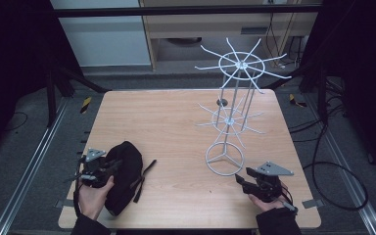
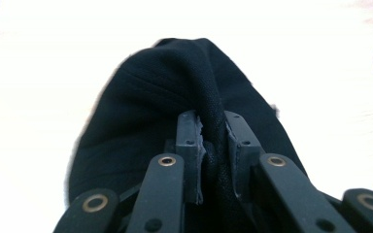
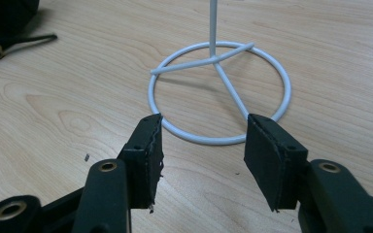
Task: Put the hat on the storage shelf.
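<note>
A black fabric cap [image 1: 125,171] lies at the near left of the wooden table [image 1: 166,122]. My left gripper [image 1: 109,168] is shut on it; in the left gripper view a raised fold of the cap [image 2: 150,111] is pinched between the pads of that gripper [image 2: 212,133]. The cap's strap [image 1: 145,177] trails to the right. A tall white wire rack [image 1: 235,93] with two tiers of spokes stands at the right on a ring base [image 3: 281,77]. My right gripper [image 1: 240,180] sits just in front of that base, and its jaws [image 3: 203,141] stand open with nothing between them.
The strap's buckle end [image 3: 0,46] lies on the table off to the left of the ring base. Bare wood stretches between the cap and the rack. Metal floor rails [image 1: 34,161] and cables [image 1: 342,166] run beside the table.
</note>
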`<state>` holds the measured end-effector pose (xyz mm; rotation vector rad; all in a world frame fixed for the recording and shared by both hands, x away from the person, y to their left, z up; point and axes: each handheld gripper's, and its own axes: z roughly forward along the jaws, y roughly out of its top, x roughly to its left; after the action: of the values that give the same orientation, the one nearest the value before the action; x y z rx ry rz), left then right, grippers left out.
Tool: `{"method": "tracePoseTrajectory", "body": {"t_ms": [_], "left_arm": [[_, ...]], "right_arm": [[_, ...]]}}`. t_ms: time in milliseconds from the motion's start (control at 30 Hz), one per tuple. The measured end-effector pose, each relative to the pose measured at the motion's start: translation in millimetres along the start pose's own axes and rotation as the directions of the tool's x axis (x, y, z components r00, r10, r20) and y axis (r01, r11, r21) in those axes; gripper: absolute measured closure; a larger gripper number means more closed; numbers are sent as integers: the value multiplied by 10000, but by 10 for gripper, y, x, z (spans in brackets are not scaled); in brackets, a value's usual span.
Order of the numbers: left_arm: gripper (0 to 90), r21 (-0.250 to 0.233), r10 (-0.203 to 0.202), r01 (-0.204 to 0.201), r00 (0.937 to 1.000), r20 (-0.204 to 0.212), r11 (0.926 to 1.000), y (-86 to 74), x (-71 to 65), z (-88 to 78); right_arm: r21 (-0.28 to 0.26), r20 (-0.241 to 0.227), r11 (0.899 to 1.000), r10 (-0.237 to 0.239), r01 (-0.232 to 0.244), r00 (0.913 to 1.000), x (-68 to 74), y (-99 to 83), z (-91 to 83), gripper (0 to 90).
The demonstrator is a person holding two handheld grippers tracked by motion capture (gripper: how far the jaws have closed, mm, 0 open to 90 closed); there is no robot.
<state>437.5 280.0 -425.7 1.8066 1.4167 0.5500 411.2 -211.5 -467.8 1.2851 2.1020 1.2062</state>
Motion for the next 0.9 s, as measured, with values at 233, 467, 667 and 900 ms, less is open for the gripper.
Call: {"method": "tracePoseTrajectory", "body": {"t_ms": [233, 467, 667, 900], "left_arm": [[786, -1508, 541, -400, 9944, 904, 9878, 77, 27, -265], [786, -2850, 1282, -785, 9787, 1602, 9553, 173, -62, -498], [786, -3657, 1881, -974, 9569, 2214, 9256, 272, -212, -657], [787, -4488, 2483, -1045, 9289, 2749, 8875, 419, -366, -810]], "right_arm": [[-38, 33, 10000, 49, -49, 10000, -14, -21, 23, 480], [-165, 281, 9999, 4, 1, 9996, -59, -37, 26, 458], [-357, 563, 9993, 123, -103, 9983, -120, -39, 9, 448], [-499, 752, 9987, 73, -35, 9971, -123, -33, 4, 437]]}}
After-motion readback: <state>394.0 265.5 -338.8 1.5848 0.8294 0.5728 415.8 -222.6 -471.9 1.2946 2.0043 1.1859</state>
